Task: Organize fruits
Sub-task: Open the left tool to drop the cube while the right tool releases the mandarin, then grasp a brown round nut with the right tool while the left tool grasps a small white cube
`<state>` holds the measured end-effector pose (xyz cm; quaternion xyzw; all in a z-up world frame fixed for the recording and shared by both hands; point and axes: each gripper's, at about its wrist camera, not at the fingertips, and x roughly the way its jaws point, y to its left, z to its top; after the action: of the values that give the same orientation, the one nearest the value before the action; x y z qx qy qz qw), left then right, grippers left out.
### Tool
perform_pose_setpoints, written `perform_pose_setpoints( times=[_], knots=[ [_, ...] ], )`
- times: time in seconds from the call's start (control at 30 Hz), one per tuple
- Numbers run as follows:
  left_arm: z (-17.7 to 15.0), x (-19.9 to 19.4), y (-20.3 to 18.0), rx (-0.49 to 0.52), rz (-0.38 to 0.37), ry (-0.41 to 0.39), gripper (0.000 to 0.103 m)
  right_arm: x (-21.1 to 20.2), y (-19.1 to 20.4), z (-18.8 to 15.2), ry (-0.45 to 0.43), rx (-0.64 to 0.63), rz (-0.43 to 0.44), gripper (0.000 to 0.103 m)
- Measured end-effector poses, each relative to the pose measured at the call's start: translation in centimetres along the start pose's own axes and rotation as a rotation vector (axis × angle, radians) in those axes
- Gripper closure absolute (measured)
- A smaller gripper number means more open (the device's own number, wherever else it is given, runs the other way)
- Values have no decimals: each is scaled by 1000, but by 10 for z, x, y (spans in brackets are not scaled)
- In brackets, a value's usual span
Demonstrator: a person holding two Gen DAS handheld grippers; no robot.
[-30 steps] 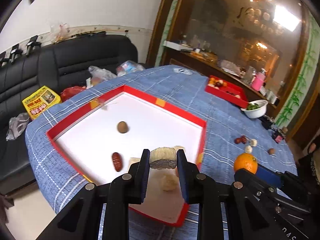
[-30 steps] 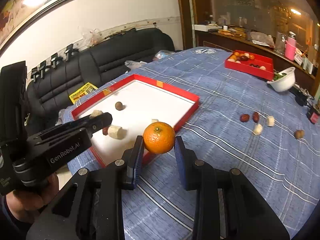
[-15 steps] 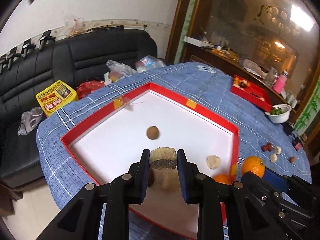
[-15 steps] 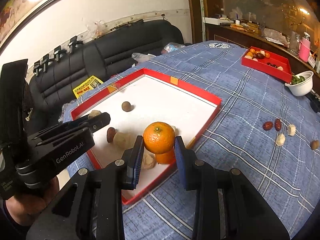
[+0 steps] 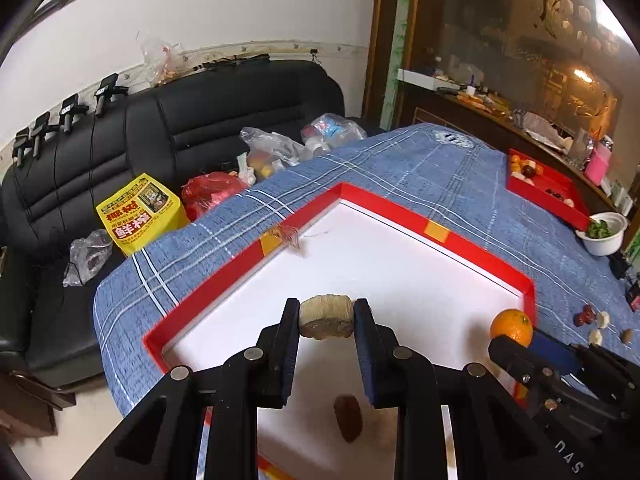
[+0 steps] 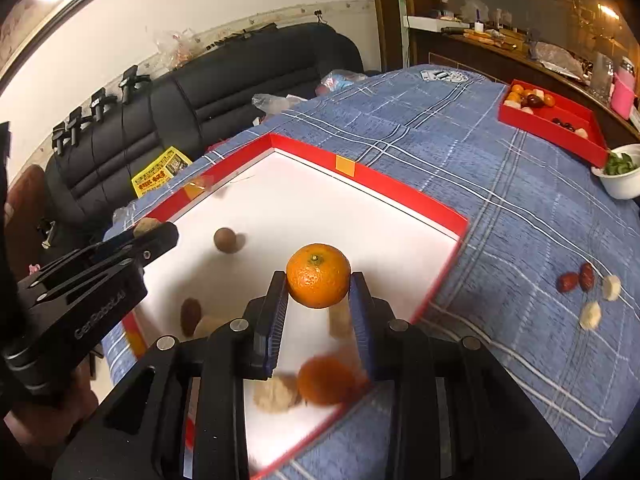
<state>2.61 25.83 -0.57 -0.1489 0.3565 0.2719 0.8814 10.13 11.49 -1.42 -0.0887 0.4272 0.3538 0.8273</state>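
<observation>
Orange (image 6: 318, 275): pinched between the right fingers (image 6: 362, 312), held above the red-rimmed tray (image 6: 400, 189).
Pale fruit chunk (image 5: 326, 317): pinched between the left fingers (image 5: 289, 336), over the tray's white floor.
Second orange (image 6: 326, 380): lying blurred below the right fingers.
Brown fruit (image 5: 348, 417): lying beneath the left fingers.
Loose fruits (image 6: 588, 292): scattered on the surface (image 6: 520, 240), right of the right fingers.

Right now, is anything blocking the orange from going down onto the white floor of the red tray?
Partly. The orange in the right hand-held gripper hangs over the red tray, with another orange and a pale piece lying nearer the camera; farther in, the floor is bare.
</observation>
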Motion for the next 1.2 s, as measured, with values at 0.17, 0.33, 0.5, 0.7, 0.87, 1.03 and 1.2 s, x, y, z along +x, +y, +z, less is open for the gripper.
perform_pose_setpoints(
  times=[0.17,0.33,0.5,0.7,0.87,1.03,1.2],
  knots=[
    [11,21,3,0,58,28,78,23,1,6,31,7,7,73],
    [14,36,2,1,88,55,78,35,0,8,49,12,12,72],
    [15,53,5,-11,92,125,76,47,0,10,96,8,7,71],
    [12,44,10,-46,118,127,39,39,0,9,98,-7,-35,51],
    [14,15,16,-142,80,98,38,3,-5,11,36,-16,-63,50],
    [9,-33,12,-290,1,-46,32,-40,-21,0,-37,11,-72,48],
    [-6,-60,-37,-194,-74,-100,30,-75,-59,-26,-81,70,-111,48]
  ],
)
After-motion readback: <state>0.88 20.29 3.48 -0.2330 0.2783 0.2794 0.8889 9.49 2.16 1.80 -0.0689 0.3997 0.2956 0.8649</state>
